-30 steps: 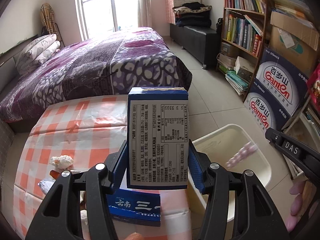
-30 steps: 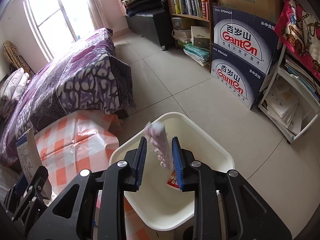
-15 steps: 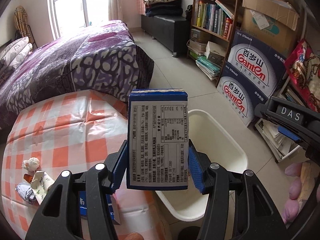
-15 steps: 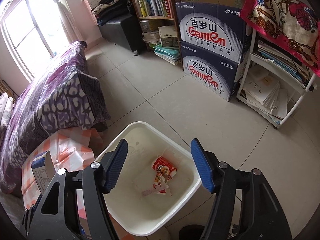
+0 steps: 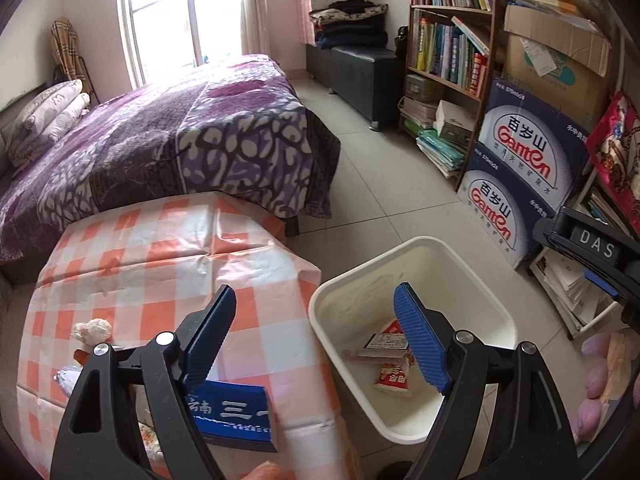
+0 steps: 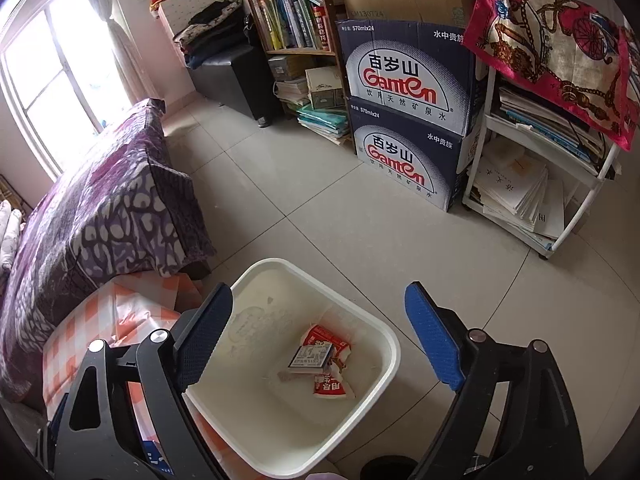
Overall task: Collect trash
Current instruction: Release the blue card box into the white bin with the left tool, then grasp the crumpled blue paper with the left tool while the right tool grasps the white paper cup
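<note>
now that both claws have just been opening, left gripper (image 5: 316, 336) and right gripper (image 6: 320, 336) are spread with nothing between them. the blue box (image 6: 312, 357) they carried lies in the white bin (image 6: 384, 336) with wrappers. crumpled scraps (image 5: 92, 330) remain on the checkered table (image 5: 160, 264).

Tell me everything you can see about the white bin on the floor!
The white bin is a smooth, plastic-looking tub with rounded corners and a thick rolled rim. It has no lid and stands upright on the tiled floor, right beside the checkered table. The inside walls look scuffed and smudged. At the bottom lie a small blue-and-white box, red-and-white wrappers and a pinkish strip. Both tongs hang open above it, touching nothing.
</note>
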`<action>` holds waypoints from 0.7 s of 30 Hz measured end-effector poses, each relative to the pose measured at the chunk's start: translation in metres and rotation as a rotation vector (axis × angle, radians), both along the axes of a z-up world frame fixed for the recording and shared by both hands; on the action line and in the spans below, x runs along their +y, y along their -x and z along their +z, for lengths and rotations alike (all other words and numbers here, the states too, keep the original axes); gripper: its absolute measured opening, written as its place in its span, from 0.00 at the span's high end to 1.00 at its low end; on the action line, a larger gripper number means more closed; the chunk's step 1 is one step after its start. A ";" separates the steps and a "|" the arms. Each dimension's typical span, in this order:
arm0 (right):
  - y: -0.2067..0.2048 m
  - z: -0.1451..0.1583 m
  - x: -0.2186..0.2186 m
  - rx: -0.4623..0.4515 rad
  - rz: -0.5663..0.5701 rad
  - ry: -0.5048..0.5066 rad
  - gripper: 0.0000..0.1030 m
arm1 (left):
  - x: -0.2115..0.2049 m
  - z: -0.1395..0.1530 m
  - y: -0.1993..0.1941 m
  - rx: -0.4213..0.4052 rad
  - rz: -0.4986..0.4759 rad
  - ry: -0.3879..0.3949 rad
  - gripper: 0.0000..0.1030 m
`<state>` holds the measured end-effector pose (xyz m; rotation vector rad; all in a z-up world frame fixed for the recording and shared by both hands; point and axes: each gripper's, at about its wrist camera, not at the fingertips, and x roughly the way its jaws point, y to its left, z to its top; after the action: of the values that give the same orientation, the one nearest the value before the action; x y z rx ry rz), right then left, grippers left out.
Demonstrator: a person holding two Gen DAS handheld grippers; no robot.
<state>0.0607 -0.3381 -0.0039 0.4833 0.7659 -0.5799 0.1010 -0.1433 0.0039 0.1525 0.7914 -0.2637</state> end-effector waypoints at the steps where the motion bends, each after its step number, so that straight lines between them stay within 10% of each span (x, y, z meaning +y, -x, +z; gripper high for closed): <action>1: -0.001 0.000 0.004 0.002 0.007 0.005 0.15 | 0.005 0.000 -0.001 -0.003 0.018 -0.004 0.22; 21: -0.021 0.006 0.101 -0.013 0.220 0.142 0.12 | 0.098 -0.002 -0.010 -0.001 0.259 -0.087 0.21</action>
<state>0.0816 -0.2373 0.0022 0.2672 0.7484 -0.4224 0.1105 -0.0452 0.0016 0.1301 0.8124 0.0159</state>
